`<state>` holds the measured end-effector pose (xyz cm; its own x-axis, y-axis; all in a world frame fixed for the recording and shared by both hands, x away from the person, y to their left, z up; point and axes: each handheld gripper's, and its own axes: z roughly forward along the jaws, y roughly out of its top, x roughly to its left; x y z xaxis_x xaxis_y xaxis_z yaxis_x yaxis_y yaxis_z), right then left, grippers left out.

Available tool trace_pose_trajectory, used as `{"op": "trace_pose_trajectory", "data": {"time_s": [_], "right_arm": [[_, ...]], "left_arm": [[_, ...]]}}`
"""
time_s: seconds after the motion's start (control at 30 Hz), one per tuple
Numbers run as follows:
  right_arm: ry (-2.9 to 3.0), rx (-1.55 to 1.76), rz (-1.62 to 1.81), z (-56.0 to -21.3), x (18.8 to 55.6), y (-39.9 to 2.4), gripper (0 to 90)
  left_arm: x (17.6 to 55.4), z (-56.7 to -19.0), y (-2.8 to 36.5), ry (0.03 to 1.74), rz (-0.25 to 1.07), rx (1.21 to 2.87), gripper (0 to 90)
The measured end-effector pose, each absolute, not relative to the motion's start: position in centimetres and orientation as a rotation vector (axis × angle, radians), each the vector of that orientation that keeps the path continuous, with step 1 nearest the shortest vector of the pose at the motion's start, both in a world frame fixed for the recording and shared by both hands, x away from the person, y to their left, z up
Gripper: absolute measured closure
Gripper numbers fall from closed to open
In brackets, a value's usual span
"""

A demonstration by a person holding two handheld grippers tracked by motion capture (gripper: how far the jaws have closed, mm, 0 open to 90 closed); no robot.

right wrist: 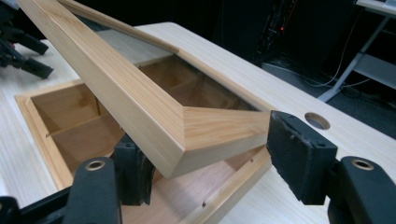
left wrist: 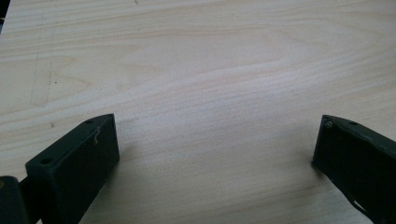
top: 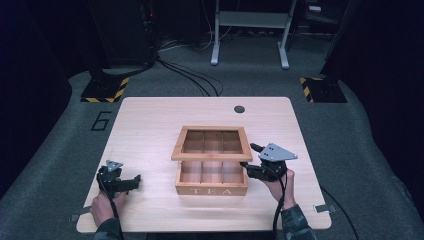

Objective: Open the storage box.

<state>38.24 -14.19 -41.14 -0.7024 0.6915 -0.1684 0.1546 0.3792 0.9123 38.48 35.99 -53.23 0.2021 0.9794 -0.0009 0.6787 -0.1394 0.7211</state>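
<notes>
The right gripper (right wrist: 205, 163) is shown with its jaws set apart around the front corner of the half-raised lid (right wrist: 140, 98) of the tea box (top: 212, 184) at the table (top: 150, 120) centre, while the left gripper (top: 131, 183), jaws spread wide, rests on bare wood.

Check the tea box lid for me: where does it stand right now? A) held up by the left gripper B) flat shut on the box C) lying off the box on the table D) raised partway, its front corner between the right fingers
D: in the right gripper view the lid tilts up over the tea box, its front corner between the right gripper fingers.
</notes>
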Motion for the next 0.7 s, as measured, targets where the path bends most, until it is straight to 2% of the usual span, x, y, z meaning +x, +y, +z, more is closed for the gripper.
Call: {"op": "trace_pose_trajectory", "data": {"time_s": [0.3, 0.7], "right_arm": [[2.107, 0.695, 1.348, -39.6, 39.6, -14.1, 37.9], [2.101, 0.666, 1.381, -38.0, 41.5, -13.9, 46.2]], "left_arm": [[38.5, -53.2, 36.0, 1.54, 0.655, 1.889, 0.1], [38.5, -53.2, 36.0, 1.54, 0.655, 1.889, 0.1]]}}
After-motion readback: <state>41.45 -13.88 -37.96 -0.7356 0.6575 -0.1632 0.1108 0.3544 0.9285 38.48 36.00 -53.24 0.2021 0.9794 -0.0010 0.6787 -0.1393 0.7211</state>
